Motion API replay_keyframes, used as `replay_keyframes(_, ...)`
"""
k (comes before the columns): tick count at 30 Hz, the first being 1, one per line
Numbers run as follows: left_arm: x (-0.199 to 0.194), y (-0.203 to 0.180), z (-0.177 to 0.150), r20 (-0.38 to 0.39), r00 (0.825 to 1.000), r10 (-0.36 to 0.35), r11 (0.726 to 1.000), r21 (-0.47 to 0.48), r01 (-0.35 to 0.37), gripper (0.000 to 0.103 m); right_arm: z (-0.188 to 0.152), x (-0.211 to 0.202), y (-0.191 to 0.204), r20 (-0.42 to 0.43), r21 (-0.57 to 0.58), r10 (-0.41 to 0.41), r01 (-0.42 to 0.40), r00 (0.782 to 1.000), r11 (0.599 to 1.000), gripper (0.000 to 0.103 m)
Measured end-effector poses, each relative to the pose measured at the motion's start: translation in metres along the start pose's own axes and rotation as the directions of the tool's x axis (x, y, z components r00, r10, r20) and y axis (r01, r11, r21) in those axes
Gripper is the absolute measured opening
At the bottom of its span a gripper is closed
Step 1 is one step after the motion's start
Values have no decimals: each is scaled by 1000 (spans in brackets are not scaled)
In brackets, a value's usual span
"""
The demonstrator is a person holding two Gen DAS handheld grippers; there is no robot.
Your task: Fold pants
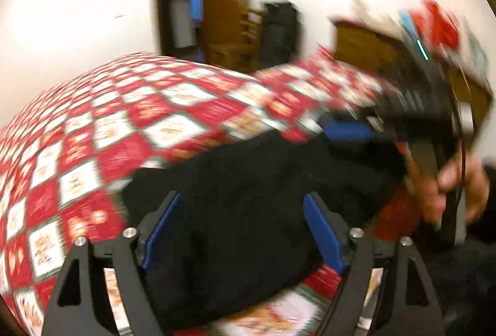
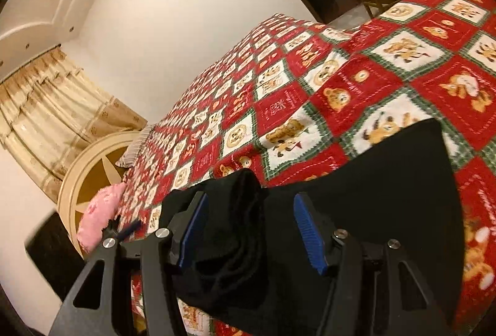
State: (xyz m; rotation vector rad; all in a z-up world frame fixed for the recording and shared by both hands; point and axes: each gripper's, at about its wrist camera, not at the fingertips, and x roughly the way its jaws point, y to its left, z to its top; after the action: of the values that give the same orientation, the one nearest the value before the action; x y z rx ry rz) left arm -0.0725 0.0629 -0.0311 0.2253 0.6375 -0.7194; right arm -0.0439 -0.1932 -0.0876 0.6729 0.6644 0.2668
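Black pants (image 1: 248, 181) lie bunched on the red and white checked bedspread (image 1: 130, 125). My left gripper (image 1: 241, 227) hovers over them, open, its blue pads (image 1: 161, 230) wide apart and pressing on nothing. In the left wrist view my right gripper (image 1: 356, 131) shows blurred at the pants' far right edge, held by a hand (image 1: 449, 190). In the right wrist view the right gripper (image 2: 251, 230) stands open. A raised fold of the pants (image 2: 238, 212) sits between its pads, against the left pad (image 2: 192, 230) and short of the right one.
The bed fills most of both views, with the bedspread (image 2: 341, 81) stretching far behind the pants. A pink cushion (image 2: 99, 212) and a round headboard (image 2: 93, 168) lie at the left. A doorway (image 1: 192, 1) and wooden furniture (image 1: 365, 47) stand beyond the bed.
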Motion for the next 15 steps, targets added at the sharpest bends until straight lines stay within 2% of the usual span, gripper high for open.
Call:
replay_keyframes(1, -3, 19, 4, 17, 998, 68, 995, -72, -67, 96, -2, 7, 3, -14, -13, 2, -2, 1000, 1000, 59)
replay_keyframes(3, 4, 46, 7, -18, 981, 194, 967, -164, -194, 97, -9, 21, 10, -47, -51, -2, 0, 999, 999, 59)
replay_keyframes(6, 22, 75, 5, -106, 949, 298, 910, -270, -316, 97, -22, 41, 21, -98, -114, -28, 16, 995, 993, 59)
replay_keyframes(8, 33, 85, -1, -154, 939, 308, 883, -323, -342, 97, -28, 48, 30, -102, -168, -42, 24, 994, 985, 59)
replay_keyframes(10, 42, 88, -8, -189, 937, 294, 869, -355, -344, 97, -31, 51, 36, -102, -212, -67, 44, 993, 976, 59)
replay_keyframes(13, 50, 83, -14, -220, 924, 313, 866, -333, -373, 97, -34, 53, 36, -106, -223, -60, 36, 993, 974, 58)
replay_keyframes(15, 52, 77, -14, -229, 912, 339, 866, -302, -398, 97, -36, 56, 40, -118, -253, -72, 40, 990, 967, 51)
